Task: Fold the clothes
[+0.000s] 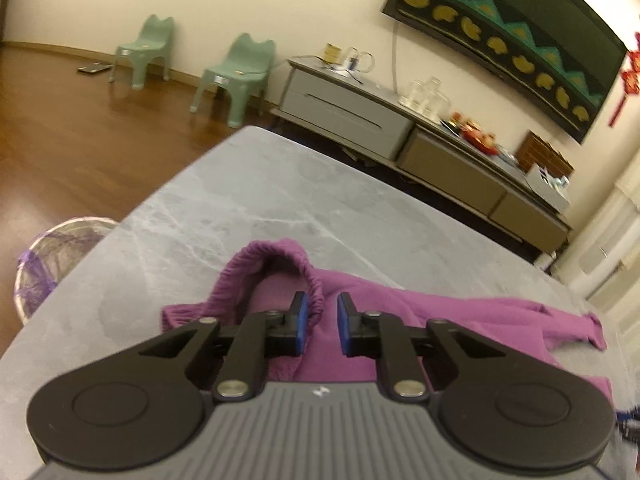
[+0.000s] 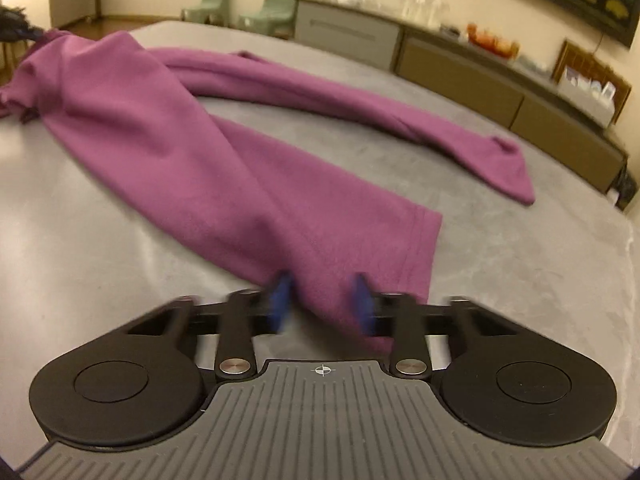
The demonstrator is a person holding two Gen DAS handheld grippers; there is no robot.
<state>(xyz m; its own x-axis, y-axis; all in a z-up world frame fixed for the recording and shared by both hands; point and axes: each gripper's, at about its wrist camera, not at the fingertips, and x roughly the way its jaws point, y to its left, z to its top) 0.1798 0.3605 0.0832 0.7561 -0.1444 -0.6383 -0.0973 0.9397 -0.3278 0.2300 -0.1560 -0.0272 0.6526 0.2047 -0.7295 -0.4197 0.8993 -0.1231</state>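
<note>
Purple trousers (image 1: 460, 312) lie on a grey marble table (image 1: 240, 200). Their elastic waistband (image 1: 280, 250) stands up in an arch that ends between the blue pads of my left gripper (image 1: 322, 316), which is shut on it. In the right wrist view the trousers (image 2: 160, 128) spread into two legs across the table (image 2: 520, 260). My right gripper (image 2: 320, 300) sits low at the hem (image 2: 424, 248) of the near leg. Its blurred pads stand apart, with flat cloth between them and no pinch showing. The far leg (image 2: 500, 160) reaches out to the right.
A mesh basket (image 1: 52, 264) stands on the wooden floor beside the table's left edge. Two green chairs (image 1: 232, 76) and a long low sideboard (image 1: 400, 136) with glassware line the far wall. Bare tabletop lies beyond and beside the trousers.
</note>
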